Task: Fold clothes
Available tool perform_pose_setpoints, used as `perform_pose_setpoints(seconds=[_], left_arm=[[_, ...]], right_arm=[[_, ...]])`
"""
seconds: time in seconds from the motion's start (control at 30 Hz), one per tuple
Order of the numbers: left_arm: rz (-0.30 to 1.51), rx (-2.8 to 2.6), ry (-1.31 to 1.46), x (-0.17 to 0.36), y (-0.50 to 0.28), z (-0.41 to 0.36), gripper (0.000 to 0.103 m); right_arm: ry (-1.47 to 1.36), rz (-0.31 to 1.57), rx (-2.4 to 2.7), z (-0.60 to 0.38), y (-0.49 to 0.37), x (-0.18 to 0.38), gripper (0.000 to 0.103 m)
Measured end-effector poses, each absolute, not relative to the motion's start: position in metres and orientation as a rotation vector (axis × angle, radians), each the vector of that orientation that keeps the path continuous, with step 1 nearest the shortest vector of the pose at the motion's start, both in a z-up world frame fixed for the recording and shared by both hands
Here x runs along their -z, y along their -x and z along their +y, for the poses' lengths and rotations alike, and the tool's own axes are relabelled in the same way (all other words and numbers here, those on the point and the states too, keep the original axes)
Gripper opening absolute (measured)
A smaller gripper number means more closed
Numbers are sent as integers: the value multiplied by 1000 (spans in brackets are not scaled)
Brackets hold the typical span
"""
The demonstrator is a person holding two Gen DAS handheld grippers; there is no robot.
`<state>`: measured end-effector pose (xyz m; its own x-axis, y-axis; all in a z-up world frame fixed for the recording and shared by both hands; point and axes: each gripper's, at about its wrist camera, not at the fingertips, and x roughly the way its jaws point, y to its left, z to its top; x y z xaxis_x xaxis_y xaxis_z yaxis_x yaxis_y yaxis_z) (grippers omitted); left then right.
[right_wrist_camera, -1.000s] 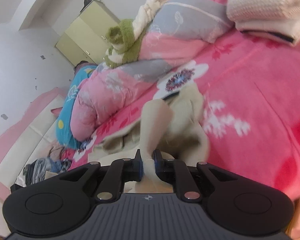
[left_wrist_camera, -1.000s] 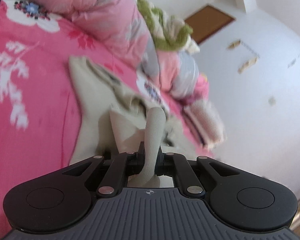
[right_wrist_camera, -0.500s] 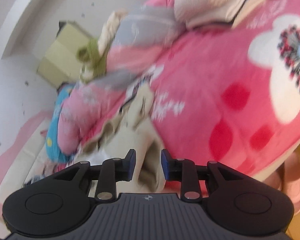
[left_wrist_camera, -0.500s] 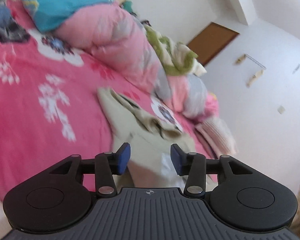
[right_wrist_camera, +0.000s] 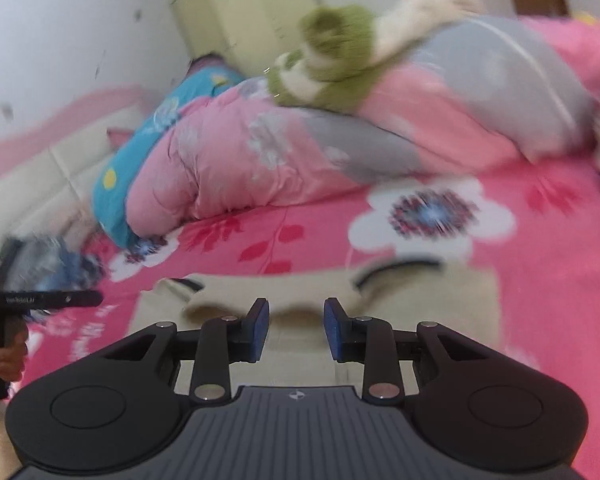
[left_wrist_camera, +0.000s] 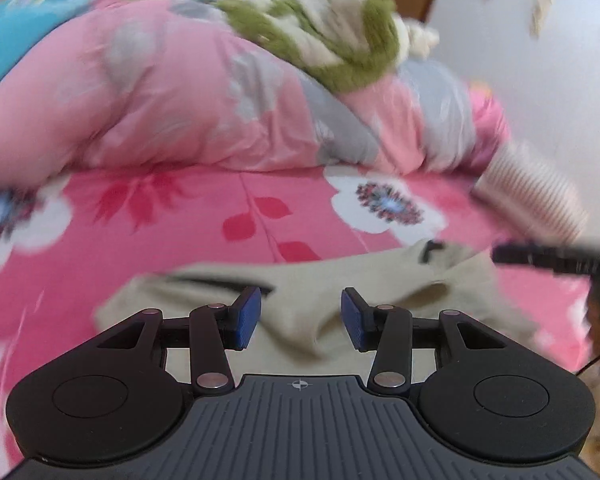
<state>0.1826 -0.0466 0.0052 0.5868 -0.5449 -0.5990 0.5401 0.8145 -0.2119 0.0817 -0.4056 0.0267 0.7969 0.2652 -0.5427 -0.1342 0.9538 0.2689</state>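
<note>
A beige garment [left_wrist_camera: 364, 276] lies rumpled on the pink flowered bedsheet [left_wrist_camera: 204, 216], its dark-trimmed edge toward the quilt. My left gripper [left_wrist_camera: 301, 314] stands open just above the garment's near part, with nothing pinched between its blue pads. In the right wrist view the same garment [right_wrist_camera: 428, 300] spreads under my right gripper [right_wrist_camera: 296, 322], which is also open and holds nothing. One of the right gripper's fingers [left_wrist_camera: 536, 258] shows blurred at the right edge of the left wrist view. A hand [right_wrist_camera: 4, 354] holding the left gripper appears at the far left of the right wrist view.
A bunched pink and grey quilt [left_wrist_camera: 172, 96] runs along the back of the bed, with a green and white fluffy garment [left_wrist_camera: 332, 48] on top. Folded striped knitwear [left_wrist_camera: 536, 192] sits at the right, a blue pillow [right_wrist_camera: 140, 148] and dark clothes [right_wrist_camera: 48, 264] at the left.
Both grippers were shut on beige cloth a second ago. They have let go, opened and pulled back, and both views have rolled level. The garment now lies on the sheet.
</note>
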Motion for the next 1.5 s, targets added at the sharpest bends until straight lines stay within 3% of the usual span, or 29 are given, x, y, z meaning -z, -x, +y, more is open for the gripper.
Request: perform_pose_setpoints(seconds=[0.13, 0.3, 0.47, 0.67, 0.9, 1.03, 1.17, 1.33, 1.5], left_arm=[[725, 561, -224, 32, -198, -95, 44], [739, 575, -269, 67, -190, -84, 44], [754, 591, -210, 56, -192, -72, 44], [791, 602, -40, 36, -186, -36, 44], [808, 591, 132, 26, -142, 46, 45], [852, 623, 249, 32, -118, 79, 47], [916, 675, 315, 44, -99, 92, 50], [994, 718, 384, 58, -84, 95, 51], [1007, 803, 372, 59, -55, 94, 51]], right_arm=[[-108, 683, -225, -384, -135, 0, 27], [15, 843, -183, -378, -153, 64, 18], [-22, 773, -208, -380, -142, 47, 19], [10, 824, -180, -375, -145, 60, 24], [-120, 726, -309, -371, -95, 9, 28], [-99, 719, -477, -336, -53, -13, 38], [-176, 828, -610, -308, -28, -4, 44], [-164, 970, -649, -277, -21, 20, 60], [-165, 1139, -726, -261, -19, 41, 61]])
